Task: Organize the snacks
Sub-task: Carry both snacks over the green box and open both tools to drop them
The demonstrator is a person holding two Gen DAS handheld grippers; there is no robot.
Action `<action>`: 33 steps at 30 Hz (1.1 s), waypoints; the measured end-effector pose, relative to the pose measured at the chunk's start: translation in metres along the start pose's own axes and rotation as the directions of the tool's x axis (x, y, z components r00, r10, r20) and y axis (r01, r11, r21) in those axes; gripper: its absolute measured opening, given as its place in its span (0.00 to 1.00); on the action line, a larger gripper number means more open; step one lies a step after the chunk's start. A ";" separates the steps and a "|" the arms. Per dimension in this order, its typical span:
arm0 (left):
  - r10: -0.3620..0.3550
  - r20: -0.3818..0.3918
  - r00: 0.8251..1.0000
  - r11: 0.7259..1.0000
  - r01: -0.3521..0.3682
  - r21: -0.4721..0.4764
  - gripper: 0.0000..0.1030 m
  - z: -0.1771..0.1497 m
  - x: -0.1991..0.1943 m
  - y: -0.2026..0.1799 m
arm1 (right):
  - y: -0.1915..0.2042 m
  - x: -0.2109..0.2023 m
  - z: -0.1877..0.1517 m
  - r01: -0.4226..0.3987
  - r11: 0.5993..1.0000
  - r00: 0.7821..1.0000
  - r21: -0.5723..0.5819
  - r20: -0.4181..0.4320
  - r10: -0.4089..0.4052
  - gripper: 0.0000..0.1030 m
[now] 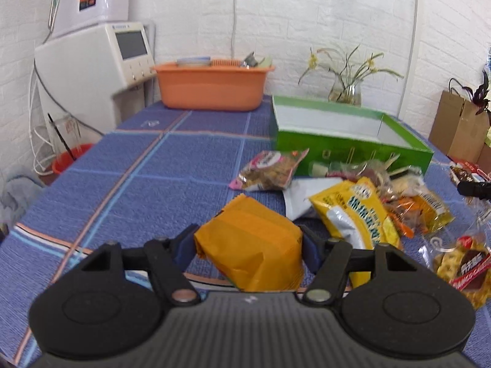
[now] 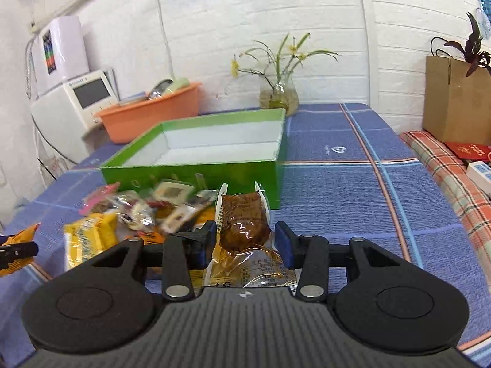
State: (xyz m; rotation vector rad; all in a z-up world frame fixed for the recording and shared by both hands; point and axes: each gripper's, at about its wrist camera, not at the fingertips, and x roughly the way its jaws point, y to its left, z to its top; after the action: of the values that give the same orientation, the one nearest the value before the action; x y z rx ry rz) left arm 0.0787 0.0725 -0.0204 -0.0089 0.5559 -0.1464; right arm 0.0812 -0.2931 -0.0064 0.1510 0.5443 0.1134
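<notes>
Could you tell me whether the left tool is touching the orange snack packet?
Touching: the left wrist view shows the left tool pressing both pads against the orange snack packet.

Ahead of me a blue checked tablecloth covers the table, with an orange plastic basin at its far end beside a white machine with a grey screen. I see a glass vase of yellow flowers against the white brick wall, and a brown paper bag at the right.

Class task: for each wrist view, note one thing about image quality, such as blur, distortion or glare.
Left wrist view: fisheye bends the walls; the green box edges smear, while the orange packet in the left gripper stays sharp. Right wrist view: glare glints on the brown snack pack; the snack pile is blurred.
</notes>
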 end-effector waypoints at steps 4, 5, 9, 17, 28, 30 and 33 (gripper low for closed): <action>0.000 0.070 0.998 1.000 -0.002 0.028 0.65 0.014 -0.019 -0.007 | 0.015 -0.011 0.001 -0.044 0.999 0.999 -0.018 0.026 0.045 0.71; 0.000 0.084 0.996 0.999 -0.003 0.034 0.65 0.018 -0.021 -0.008 | 0.019 -0.014 0.002 -0.045 0.998 0.998 -0.035 0.048 0.046 0.71; -0.011 0.108 0.994 1.000 0.009 0.020 0.65 0.027 -0.018 -0.013 | 0.024 -0.018 0.007 0.016 0.996 0.989 -0.093 0.150 -0.002 0.71; -0.073 0.139 0.988 0.995 0.064 0.074 0.65 0.059 0.003 -0.041 | 0.026 -0.009 0.014 -0.072 0.997 0.995 -0.041 0.069 0.075 0.71; -0.064 0.234 0.970 0.992 0.036 0.121 0.65 0.113 0.019 -0.053 | 0.061 0.025 0.048 -0.106 0.993 0.991 -0.047 0.080 0.110 0.72; -0.044 0.237 0.970 0.993 0.017 0.113 0.65 0.112 0.016 -0.046 | 0.063 0.027 0.048 -0.116 0.992 0.990 -0.043 0.081 0.119 0.72; 0.001 0.234 0.972 0.996 -0.022 0.089 0.65 0.109 0.013 -0.031 | 0.062 0.030 0.047 -0.150 0.988 0.986 -0.023 0.075 0.151 0.72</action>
State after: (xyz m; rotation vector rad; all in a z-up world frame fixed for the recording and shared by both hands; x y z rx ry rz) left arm 0.1426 0.0364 0.0672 0.0651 0.3136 -0.1568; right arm 0.1270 -0.2335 0.0291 0.1793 0.4555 0.2582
